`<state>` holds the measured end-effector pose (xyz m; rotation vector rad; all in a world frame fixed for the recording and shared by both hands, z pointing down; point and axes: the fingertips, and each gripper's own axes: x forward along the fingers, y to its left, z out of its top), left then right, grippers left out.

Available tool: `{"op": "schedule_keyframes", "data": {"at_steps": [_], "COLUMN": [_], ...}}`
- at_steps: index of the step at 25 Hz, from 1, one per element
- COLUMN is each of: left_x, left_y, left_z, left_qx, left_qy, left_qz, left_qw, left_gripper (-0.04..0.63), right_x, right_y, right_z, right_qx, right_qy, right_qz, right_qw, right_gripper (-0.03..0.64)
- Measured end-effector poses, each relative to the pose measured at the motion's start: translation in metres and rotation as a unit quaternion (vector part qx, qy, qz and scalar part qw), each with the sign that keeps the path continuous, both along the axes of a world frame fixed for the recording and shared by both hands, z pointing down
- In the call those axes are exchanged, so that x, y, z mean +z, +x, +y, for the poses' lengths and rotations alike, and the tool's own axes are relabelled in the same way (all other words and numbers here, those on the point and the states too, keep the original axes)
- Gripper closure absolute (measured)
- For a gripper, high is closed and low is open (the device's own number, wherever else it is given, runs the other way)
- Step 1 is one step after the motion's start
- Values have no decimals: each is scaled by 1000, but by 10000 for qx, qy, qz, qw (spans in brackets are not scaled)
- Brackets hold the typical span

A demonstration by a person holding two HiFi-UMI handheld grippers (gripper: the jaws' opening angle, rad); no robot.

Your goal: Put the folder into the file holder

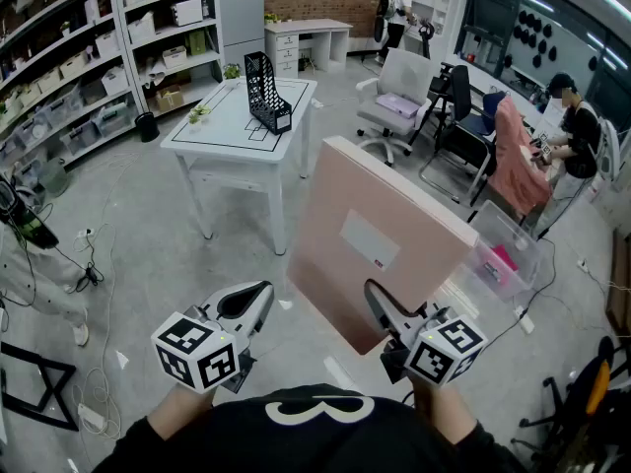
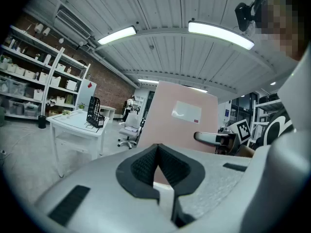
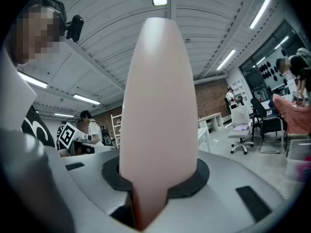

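Lowest in the head view, at the lower left, our left gripper (image 1: 258, 299) hangs with its jaws closed together and nothing between them. It seems to have no job for now, and it sits to one side of the load. To its right, at the lower centre, our right gripper (image 1: 379, 304) is clamped on the bottom corner of the pink folder (image 1: 380, 235). In that gripper's own view the folder's edge fills the middle of the frame, wedged between the pads. We hold it by one corner so that it rises broad and tilted through the centre of the picture, with its far end free to lead into a slot. The folder is in the air over bare floor, well apart from its target. Farther off, in the upper left of the head view, a white table (image 1: 227, 131) carries the black file holder (image 1: 266, 92), which stands upright near the table's right edge with its open top easy to reach from our side. We judge that carrying the folder across to it comes next.
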<state>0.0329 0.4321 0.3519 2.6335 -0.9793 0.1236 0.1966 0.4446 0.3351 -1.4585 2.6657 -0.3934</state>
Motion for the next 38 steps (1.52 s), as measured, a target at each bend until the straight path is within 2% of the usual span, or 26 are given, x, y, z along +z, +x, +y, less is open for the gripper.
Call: {"op": "schedule_keyframes", "data": {"at_steps": [7,13,21,29,38], "left_x": [14,33,49,47,61], "left_y": [27,48,36,28,15], "left_z": [-8,-15,-59,-159,-331], "left_qx": [-26,79,-289,-281,-111], "left_qy": [50,-126,-196,-229,-578], "left_qz": [-76,-115,-3,88,57], "left_qw": [10000,9998,9994,9993,9982], "left_gripper": [589,589,589,589,589], "right_x": [10,22,36,41,37], "right_y": [29,49,43,39,28], "right_z": [-5,-15,-51,-134,-301], "right_qx": [70,151,61,215,564], "right_qy": [-24,-114,-50,-163,-391], "right_qz": [-204,-170,34,38,7], "right_qw": [9998,9997,10000,9996,9976], "right_gripper": [476,476,479,478,477]}}
